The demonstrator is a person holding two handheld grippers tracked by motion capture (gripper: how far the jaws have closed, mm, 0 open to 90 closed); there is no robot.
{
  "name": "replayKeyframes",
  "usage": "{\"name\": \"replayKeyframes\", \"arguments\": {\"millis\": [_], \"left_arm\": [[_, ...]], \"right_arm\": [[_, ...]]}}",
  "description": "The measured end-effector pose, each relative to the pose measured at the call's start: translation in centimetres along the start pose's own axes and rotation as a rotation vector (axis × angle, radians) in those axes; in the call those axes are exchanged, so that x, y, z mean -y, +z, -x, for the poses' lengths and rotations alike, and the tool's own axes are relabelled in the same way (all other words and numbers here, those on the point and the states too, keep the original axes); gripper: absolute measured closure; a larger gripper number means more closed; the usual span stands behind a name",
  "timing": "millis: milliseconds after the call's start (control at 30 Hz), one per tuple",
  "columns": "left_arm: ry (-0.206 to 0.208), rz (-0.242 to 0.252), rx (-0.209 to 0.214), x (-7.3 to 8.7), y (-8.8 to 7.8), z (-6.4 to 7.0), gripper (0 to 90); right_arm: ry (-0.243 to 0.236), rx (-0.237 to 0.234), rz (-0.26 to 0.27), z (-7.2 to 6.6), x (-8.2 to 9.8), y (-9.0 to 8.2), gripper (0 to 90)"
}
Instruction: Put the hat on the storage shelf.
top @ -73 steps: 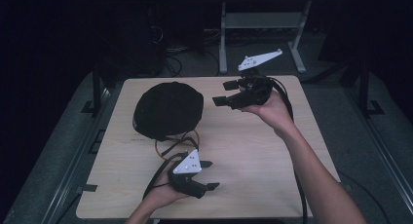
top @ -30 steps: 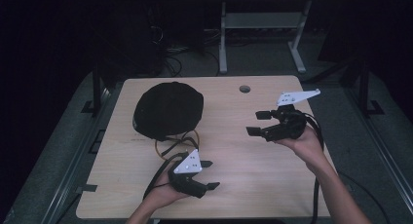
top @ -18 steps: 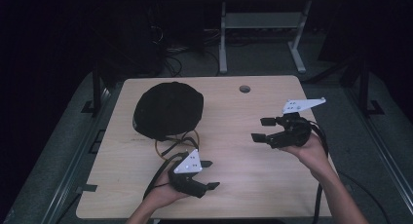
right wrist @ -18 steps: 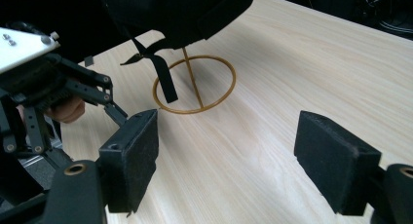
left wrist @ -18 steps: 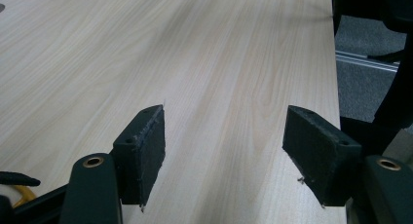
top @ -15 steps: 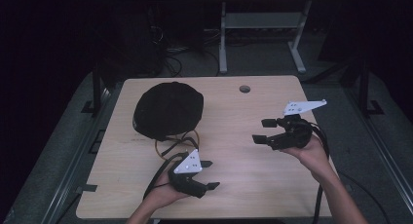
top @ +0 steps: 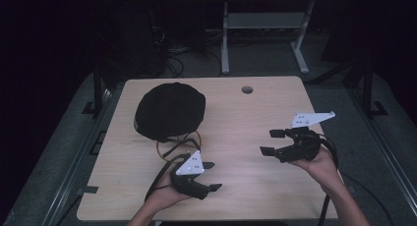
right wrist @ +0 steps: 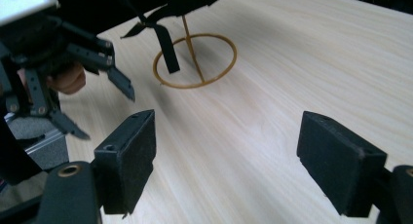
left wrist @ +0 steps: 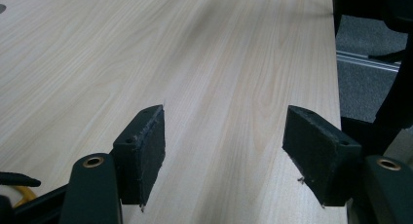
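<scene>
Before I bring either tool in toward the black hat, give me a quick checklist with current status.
1. Left tool open with nothing between the jaws: ok; bare wood shows between them in the left gripper view.
2. Right tool open and holding nothing: ok.
3. Black hat lying fully on the table, away from the edges: ok.
4. Path from the right tool to the hat free of objects: ok; bare wood lies between.
5. Yellow ring and black strap beside the hat free of both tools: ok.
6. Whether the ring is joined to the hat: cannot tell.
</scene>
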State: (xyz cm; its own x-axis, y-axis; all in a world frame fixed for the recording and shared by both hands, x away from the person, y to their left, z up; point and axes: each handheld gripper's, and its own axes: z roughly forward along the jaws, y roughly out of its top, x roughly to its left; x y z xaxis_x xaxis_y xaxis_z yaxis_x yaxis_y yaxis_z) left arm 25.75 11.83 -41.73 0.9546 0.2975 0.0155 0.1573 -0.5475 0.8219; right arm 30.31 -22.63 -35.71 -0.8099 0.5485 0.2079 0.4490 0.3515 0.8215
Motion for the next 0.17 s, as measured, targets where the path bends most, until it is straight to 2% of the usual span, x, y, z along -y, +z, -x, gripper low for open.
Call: {"name": "replayKeyframes", "arguments": {"millis": [167], "left_arm": [[0.002, -0.006, 0.003, 0.0, 0.1, 0.0, 31.7]], "right_arm": [[0.011, 0.005, 0.002, -0.2, 1.5, -0.3, 21.3]]}}
